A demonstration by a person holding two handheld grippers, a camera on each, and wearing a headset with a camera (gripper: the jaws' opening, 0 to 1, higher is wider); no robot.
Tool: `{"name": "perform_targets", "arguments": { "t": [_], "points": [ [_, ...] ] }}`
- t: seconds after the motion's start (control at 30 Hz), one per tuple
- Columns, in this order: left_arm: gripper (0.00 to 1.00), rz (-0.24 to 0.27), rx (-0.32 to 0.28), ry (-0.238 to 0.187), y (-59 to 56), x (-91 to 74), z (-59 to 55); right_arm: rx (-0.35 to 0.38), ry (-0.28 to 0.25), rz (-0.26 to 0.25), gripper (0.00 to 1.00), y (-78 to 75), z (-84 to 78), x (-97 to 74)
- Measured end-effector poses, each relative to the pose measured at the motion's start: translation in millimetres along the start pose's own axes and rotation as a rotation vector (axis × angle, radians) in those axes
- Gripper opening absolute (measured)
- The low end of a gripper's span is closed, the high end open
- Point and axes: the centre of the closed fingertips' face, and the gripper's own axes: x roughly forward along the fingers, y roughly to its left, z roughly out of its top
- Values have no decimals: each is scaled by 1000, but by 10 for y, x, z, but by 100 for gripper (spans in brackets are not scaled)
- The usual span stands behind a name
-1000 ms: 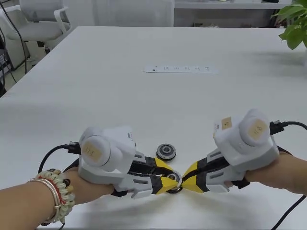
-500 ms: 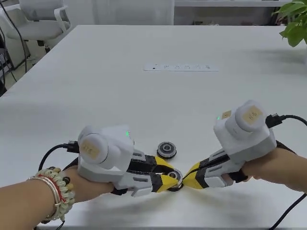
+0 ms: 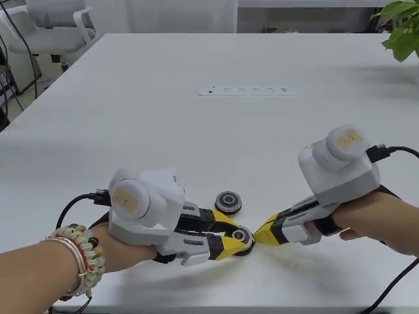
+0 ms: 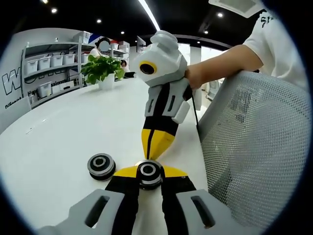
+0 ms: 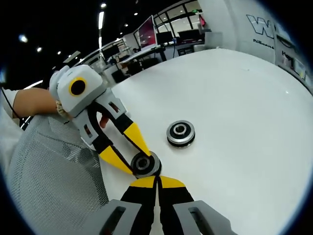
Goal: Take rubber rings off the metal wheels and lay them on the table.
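Finds left gripper point(image 3: 237, 237) clamped on stiff metal wheel point(image 4: 149, 173), right gripper point(image 3: 260, 235) with jaws together at its rim; judges rubber ring point(image 5: 156, 160) soft, stretchy, best pinched there.

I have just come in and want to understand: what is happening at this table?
A person works at a white table with a gripper in each hand. The left tongs clamp a metal wheel near the table's front edge. The right tongs, closed to a point, meet that wheel at its dark rubber ring; whether they pinch it I cannot tell. A second wheel lies flat on the table beside them.
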Motion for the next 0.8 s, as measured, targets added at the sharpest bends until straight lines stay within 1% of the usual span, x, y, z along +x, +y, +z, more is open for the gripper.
{"name": "perform_targets", "arguments": {
  "t": [0.1, 0.13, 0.17, 0.2, 0.23, 0.4, 0.47, 0.5, 0.53, 0.57, 0.6, 0.63, 0.67, 0.7, 0.8],
  "points": [
    [11, -1, 1, 0, 2, 1, 0, 118, -3, 16, 0, 5, 9, -11],
    [11, -1, 1, 0, 3, 2, 0, 127, -5, 27, 0, 12, 13, -16],
    [11, -1, 1, 0, 1, 1, 0, 169, -11, 36, 0, 27, 27, -21],
    [11, -2, 1, 1, 2, 2, 0, 204, -2, 23, 0, 35, 16, -23],
    [11, -2, 1, 1, 1, 2, 0, 194, -3, 24, 0, 45, 33, -18],
    [11, -1, 2, 2, 6, 0, 1, 203, 4, 0, 0, 70, 27, -10],
    [11, 0, 3, 2, 6, 0, 2, 199, -3, 1, 0, 69, 9, -9],
    [11, 1, 2, 2, 5, -1, 2, 176, 1, 1, 0, 67, -17, -1],
    [10, 4, -18, 0, 12, 1, 3, 123, -5, 9, 0, 70, -17, 8],
    [9, 22, -80, -13, 34, 3, 14, 52, -4, 20, 0, 93, -27, 13],
    [8, 22, -107, -18, 47, 4, 19, 15, -6, 20, 0, 65, -21, 14],
    [6, 20, -94, -13, 73, -4, 10, -7, 0, 20, 0, 76, -27, 7],
    [6, 13, -85, -14, 58, -4, 13, -23, 0, 17, 0, 49, -16, 2],
    [6, 9, -55, -10, 51, -8, 9, -30, 2, 12, 0, 48, -11, -1],
    [6, 12, -54, -6, 42, -8, 9, -43, 8, 9, 0, 29, -17, 9]
  ]
}}
